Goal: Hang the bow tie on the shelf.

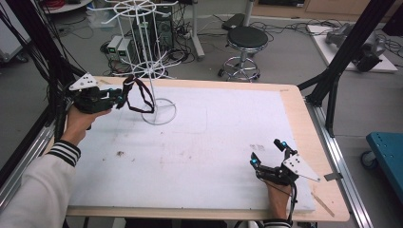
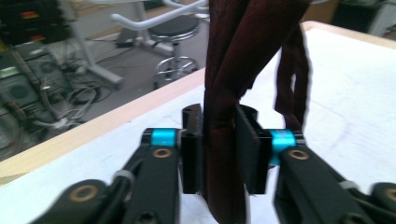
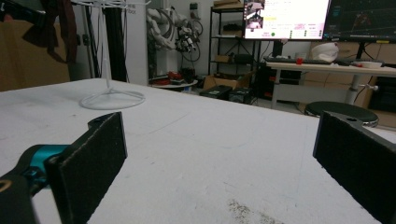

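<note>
Hanging from the white wire rack (image 1: pixel 151 71) at the upper left of the high view, a dark red strap (image 1: pixel 140 97) loops down beside the rack's pole, above the round base ring. The left gripper (image 1: pixel 119 98) is held level at the strap, upper left of the frame, its hand (image 1: pixel 78 121) below it. In the left gripper view the strap (image 2: pixel 229 116) runs upright between the jaws; one pad (image 2: pixel 250 149) lies against it, but there is slack on the other side, so the jaws are slightly parted, not clamping. The strap is between them, not pinched.

The right gripper (image 1: pixel 268 152) sits low at the lower right of the high view, on the white mat (image 1: pixel 199 142) covering the desk (image 1: pixel 297 109). Its jaws stand wide apart with nothing between them; the right gripper view shows the rack base (image 3: pixel 112 99) far off at upper left.
</note>
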Available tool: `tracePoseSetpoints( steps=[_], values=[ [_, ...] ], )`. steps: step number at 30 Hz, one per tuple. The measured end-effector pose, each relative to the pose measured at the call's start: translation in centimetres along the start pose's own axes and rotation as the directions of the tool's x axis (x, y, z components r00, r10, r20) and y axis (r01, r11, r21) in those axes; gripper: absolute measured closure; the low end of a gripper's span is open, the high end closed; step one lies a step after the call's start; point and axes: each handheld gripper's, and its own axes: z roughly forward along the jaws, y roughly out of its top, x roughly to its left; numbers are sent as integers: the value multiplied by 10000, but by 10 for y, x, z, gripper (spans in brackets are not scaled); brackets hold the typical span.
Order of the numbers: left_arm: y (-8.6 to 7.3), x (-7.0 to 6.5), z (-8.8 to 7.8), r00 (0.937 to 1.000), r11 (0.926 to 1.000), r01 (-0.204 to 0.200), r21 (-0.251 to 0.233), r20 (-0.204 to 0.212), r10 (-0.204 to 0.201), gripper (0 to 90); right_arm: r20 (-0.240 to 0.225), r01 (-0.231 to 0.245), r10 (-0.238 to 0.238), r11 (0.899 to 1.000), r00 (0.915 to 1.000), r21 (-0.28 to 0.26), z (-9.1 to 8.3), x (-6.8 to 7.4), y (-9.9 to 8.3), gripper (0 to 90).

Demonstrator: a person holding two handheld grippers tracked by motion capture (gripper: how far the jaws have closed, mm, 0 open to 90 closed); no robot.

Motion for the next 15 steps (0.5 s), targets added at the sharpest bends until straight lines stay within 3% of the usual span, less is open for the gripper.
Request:
tracePoseSetpoints(
  steps=[1, 2, 3, 4, 6, 9, 11, 15],
  values=[
    [0, 0, 0, 10000, 10000, 0, 0, 0, 0, 501, 0, 0, 0, 10000, 10000, 0, 0, 0, 0, 21],
    [0, 0, 0, 9999, 9999, 77, -140, 92, -76, 501, -3, 28, -28, 10000, 10000, -5, 0, 0, 0, 21],
    [1, 1, 0, 9997, 9997, 200, -157, 130, -198, 202, -24, 97, -97, 10000, 10000, -23, 0, 0, 0, 21],
    [1, 0, -1, 9996, 9994, 275, -197, 57, -274, 202, -24, 97, -97, 10000, 10000, -23, 0, 0, 0, 21],
    [-2, -1, -5, 9999, 9984, 157, -534, 35, -155, 62, -27, 102, -102, 9999, 9999, -26, 0, 0, 0, 21],
    [-6, -3, -11, 9992, 9954, 176, -943, -339, -209, 18, -38, 112, -112, 9999, 9999, -22, 0, 0, 0, 21],
    [-10, -4, -16, 9983, 9921, 377, -1194, -402, -428, 17, -30, 101, -101, 9999, 9999, -40, 1, 0, 0, 21],
    [-21, -13, -25, 9988, 9916, 227, -1271, -403, -280, 17, -32, 118, -118, 9999, 9999, -24, 0, 0, 0, 21]
  ],
)
